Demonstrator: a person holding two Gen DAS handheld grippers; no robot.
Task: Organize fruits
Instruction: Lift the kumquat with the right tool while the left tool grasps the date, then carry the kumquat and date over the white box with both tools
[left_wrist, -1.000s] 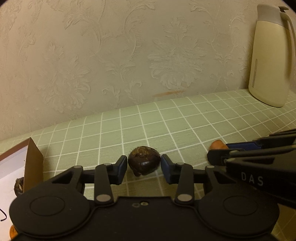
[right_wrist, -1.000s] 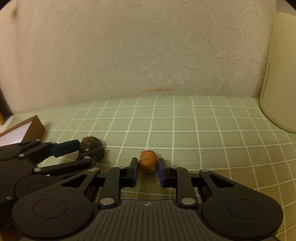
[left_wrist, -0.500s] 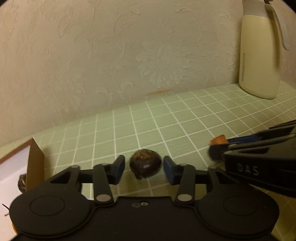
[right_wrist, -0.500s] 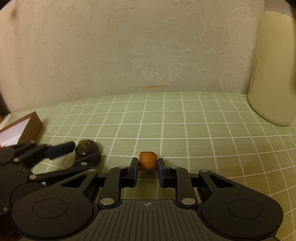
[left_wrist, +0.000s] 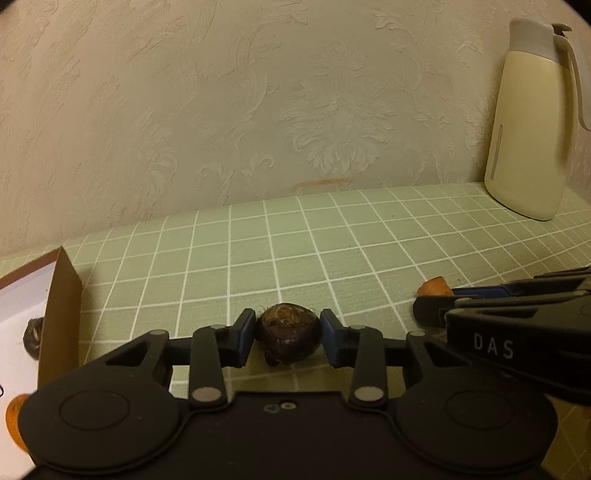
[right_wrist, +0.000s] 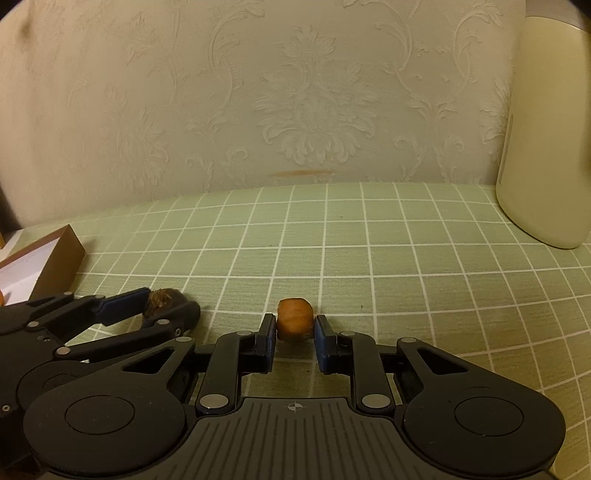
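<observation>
Closing on a dark brown chestnut-like fruit (left_wrist: 288, 339), the left gripper (left_wrist: 288, 338) had its jaws narrower than half a second earlier, pads at the fruit's sides, its tufted end facing up. The right gripper (right_wrist: 294, 330) stayed clamped on a small orange fruit (right_wrist: 294, 320), long axis spanning the jaws. Both sat low over the green checked worktop (right_wrist: 369, 240), near a cardboard box (left_wrist: 61, 310).

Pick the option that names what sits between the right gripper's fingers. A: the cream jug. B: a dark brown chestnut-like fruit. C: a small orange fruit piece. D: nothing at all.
C: in the right wrist view, the small orange fruit piece sits between the pads of the right gripper.
</observation>
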